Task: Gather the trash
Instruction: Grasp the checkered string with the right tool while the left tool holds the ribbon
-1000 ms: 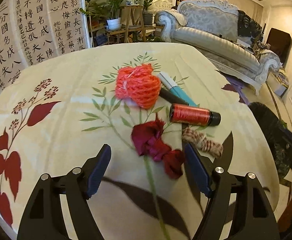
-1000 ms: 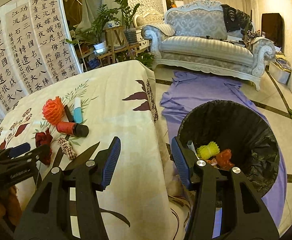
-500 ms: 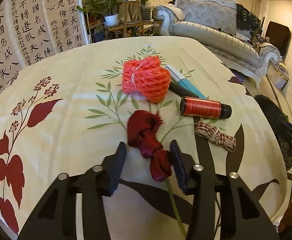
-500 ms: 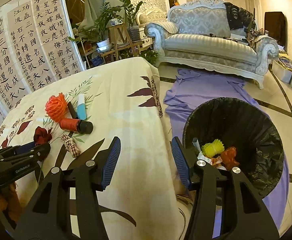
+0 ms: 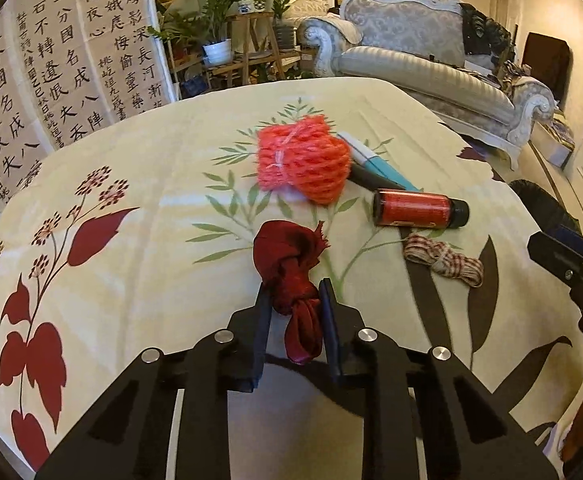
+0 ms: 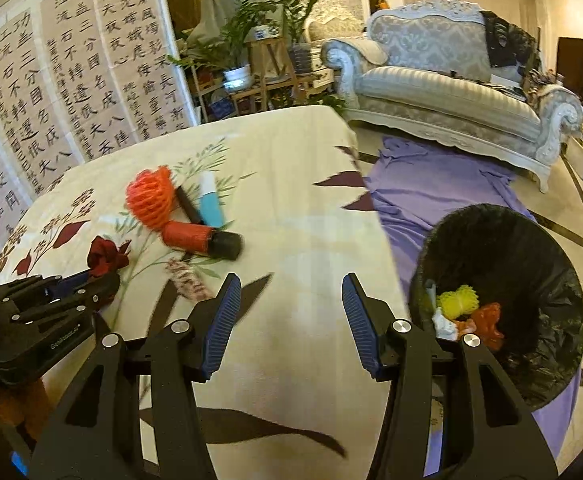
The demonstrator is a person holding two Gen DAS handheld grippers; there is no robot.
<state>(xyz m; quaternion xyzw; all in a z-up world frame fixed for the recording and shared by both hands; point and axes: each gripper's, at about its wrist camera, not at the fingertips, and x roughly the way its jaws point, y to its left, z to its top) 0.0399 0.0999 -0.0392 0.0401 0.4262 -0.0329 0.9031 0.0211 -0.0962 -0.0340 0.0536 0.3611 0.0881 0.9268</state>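
A knotted dark red ribbon (image 5: 287,256) lies on the flowered tablecloth (image 5: 151,200). My left gripper (image 5: 293,294) has its jaws closing on the ribbon's lower part, and both pads touch it. Behind it lie an orange foam net (image 5: 303,160), a red bottle with a black cap (image 5: 411,208), a checked ribbon bundle (image 5: 443,258), a teal marker (image 5: 375,164) and a black pen (image 5: 365,178). My right gripper (image 6: 289,284) hangs open over the table's right part with nothing between its fingers. A black-lined bin (image 6: 531,248) on the floor to its right holds yellow and orange scraps.
The table edge (image 6: 375,216) drops to a purple cloth (image 6: 431,188) on the floor beside the bin. A grey sofa (image 6: 451,92) stands behind, with plants on a wooden stand (image 6: 267,60) and a calligraphy screen (image 6: 71,80) at the back left.
My left gripper's jaws have come together from wide open onto the dark red ribbon. The right gripper has drifted left over the table, so the bin now sits further right in its view.
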